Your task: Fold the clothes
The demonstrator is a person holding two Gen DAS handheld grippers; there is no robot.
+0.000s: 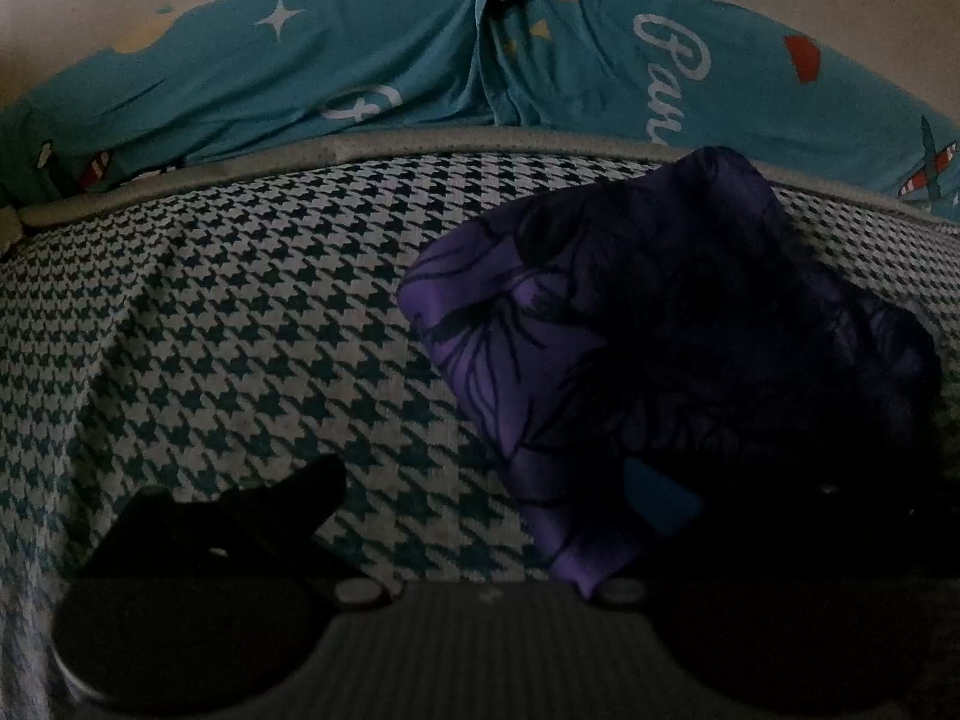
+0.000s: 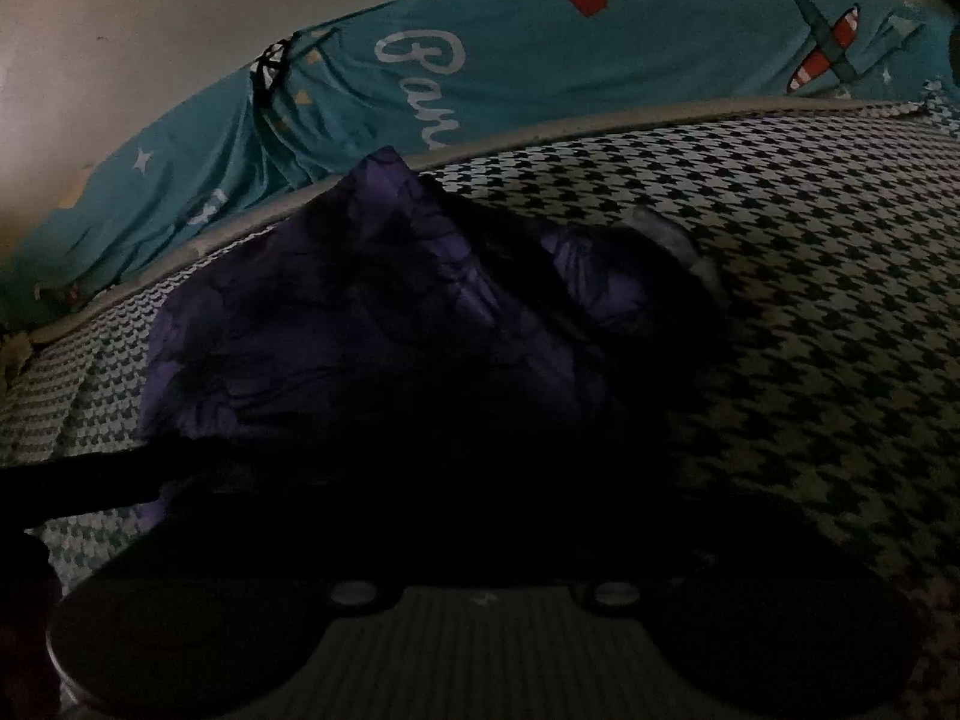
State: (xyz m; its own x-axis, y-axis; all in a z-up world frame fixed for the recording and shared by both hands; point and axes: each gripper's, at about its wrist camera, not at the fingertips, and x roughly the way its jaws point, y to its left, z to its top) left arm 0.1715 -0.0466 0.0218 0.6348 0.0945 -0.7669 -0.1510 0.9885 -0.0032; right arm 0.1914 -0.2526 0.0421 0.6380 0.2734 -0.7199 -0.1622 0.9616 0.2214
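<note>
A purple patterned garment [image 1: 630, 324] lies bunched on the houndstooth bedcover [image 1: 240, 300]; left gripper [image 1: 498, 498] jaws wide beside it, right gripper [image 2: 480, 510] jaws too dark to tell

Both views are showing dim, soft light; heavy shadow is swallowing the lower foreground, and fisheye curvature is darkening the corners.

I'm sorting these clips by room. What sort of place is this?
Probably a bedroom, dimly lit. A purple patterned garment lies on a houndstooth cover over what looks like a mattress with a piped edge, and a teal printed sheet runs along a plain wall behind.
</note>
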